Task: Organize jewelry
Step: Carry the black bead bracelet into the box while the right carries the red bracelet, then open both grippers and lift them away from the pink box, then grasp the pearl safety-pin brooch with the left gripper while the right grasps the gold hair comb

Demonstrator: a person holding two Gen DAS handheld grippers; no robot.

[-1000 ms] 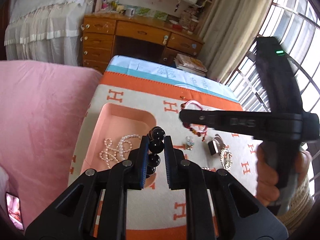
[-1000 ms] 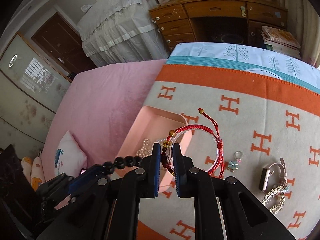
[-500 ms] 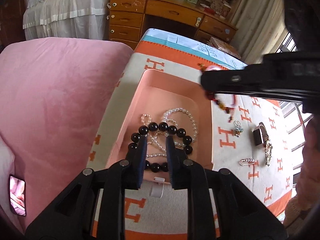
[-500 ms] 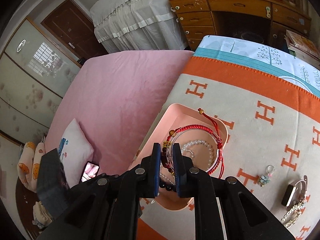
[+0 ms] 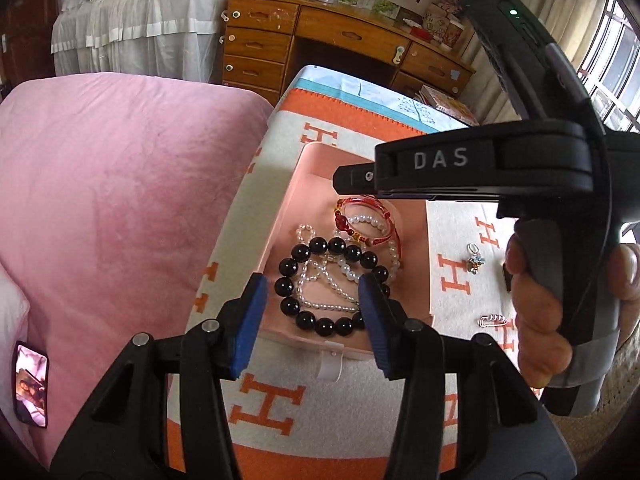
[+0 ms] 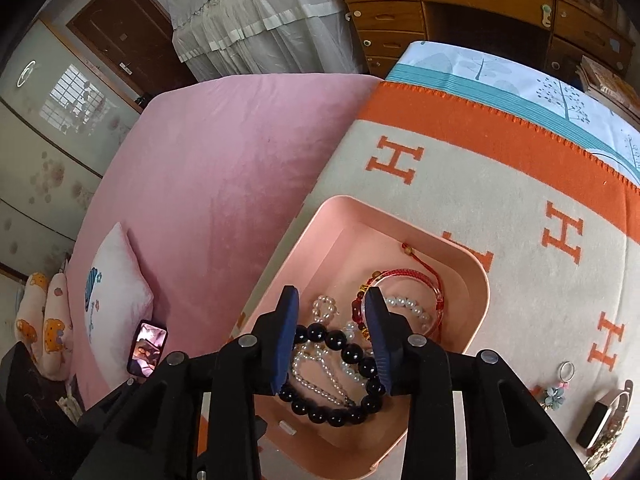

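Observation:
A pink tray [image 5: 280, 216] [image 6: 316, 220] stands on the orange H-patterned blanket. Inside it lie a black bead bracelet [image 5: 336, 245] [image 6: 352, 354], a pearl strand [image 5: 320, 276] [image 6: 404, 304] and a red cord bracelet [image 5: 360, 224] [image 6: 416, 276]. My left gripper [image 5: 310, 312] hangs over the tray's near end. Its jaws are opening, and the black bracelet lies below and between them, untouched by the pads. My right gripper [image 6: 332, 336] hovers over the same tray, jaws opening. The red bracelet rests loose in the tray just past its right finger.
On the blanket right of the tray lie a flower charm ring [image 5: 474, 258] [image 6: 558, 390], a small clip [image 5: 492, 320] and a watch [image 6: 604, 420]. A pink bed with a phone [image 5: 31, 384] lies to the left. A wooden desk [image 5: 340, 36] stands behind.
Both grippers came down over the tray and opened. The left one let go of the black bead bracelet and the right one let go of the red bracelet; both now lie in the tray.

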